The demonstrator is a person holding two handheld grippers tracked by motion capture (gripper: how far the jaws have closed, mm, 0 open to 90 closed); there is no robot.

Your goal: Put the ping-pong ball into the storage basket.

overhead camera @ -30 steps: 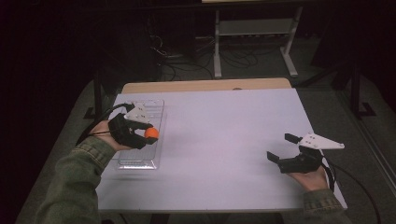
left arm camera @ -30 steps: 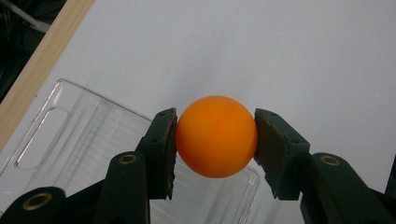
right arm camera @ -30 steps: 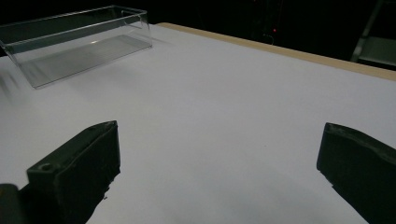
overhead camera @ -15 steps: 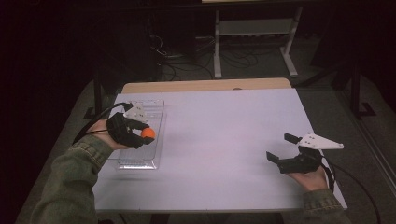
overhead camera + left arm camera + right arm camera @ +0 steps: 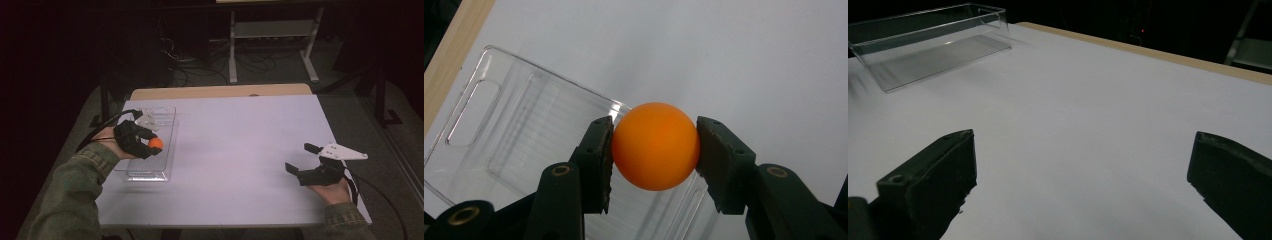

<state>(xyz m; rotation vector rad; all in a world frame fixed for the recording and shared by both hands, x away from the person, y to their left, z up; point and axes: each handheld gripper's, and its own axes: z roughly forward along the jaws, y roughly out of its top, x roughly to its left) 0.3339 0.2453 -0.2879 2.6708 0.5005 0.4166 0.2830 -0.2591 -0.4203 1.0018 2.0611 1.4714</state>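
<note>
My table is a flat white rectangular top [image 5: 240, 150] with a pale wooden strip [image 5: 220, 92] along its far edge; a clear rectangular plastic tray [image 5: 167, 135] lies directly on it near my left side, lengthwise

Your left gripper [image 5: 150, 141] and right gripper [image 5: 301, 161]: matte black bodies, brass-coloured pivot rivets (left gripper view), flat dark pads [image 5: 599, 160], a pale grey three-cornered plate [image 5: 344, 151] above, trailing black cables. You wear olive-green sleeves [image 5: 75, 185].
</note>
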